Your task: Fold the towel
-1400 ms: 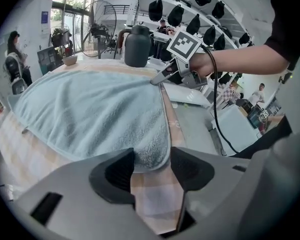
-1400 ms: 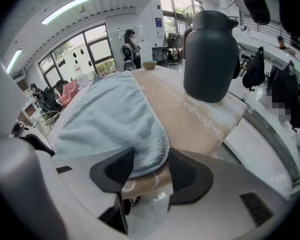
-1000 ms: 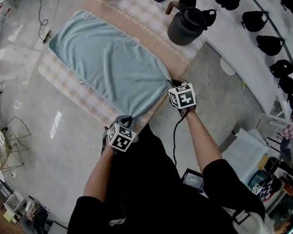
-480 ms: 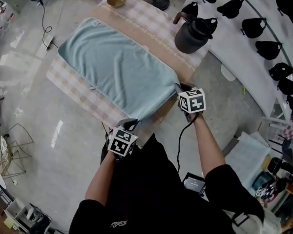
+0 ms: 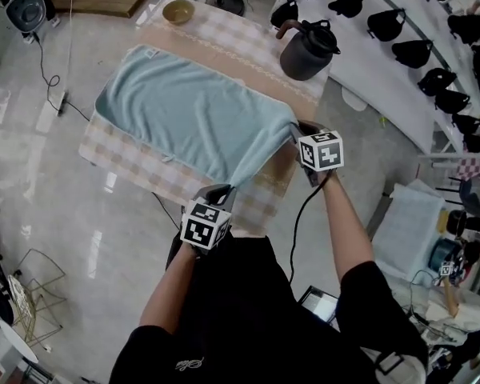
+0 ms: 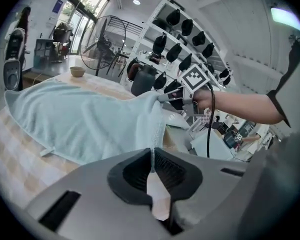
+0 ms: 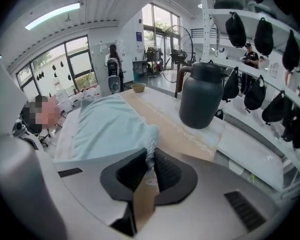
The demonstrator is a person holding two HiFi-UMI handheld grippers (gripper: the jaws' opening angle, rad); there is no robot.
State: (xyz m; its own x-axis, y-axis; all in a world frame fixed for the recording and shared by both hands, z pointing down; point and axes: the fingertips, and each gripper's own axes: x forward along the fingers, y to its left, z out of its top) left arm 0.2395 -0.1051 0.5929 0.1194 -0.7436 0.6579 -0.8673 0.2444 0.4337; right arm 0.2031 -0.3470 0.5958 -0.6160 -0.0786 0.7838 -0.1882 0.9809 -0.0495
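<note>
- A pale blue terry towel (image 5: 184, 110) lies spread on the checked-cloth table (image 5: 116, 154), upper centre of the frame.
- The left gripper (image 5: 222, 190) is clenched on one towel corner at lower centre.
- The right gripper (image 5: 296, 128) is clamped on the other corner, right of centre.

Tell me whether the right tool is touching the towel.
Touching. The right gripper view shows the right tool shut on a corner of the towel, cloth pinched between its jaws.

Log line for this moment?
left gripper: shut on towel corner | right gripper: shut on towel corner | near edge raised
</note>
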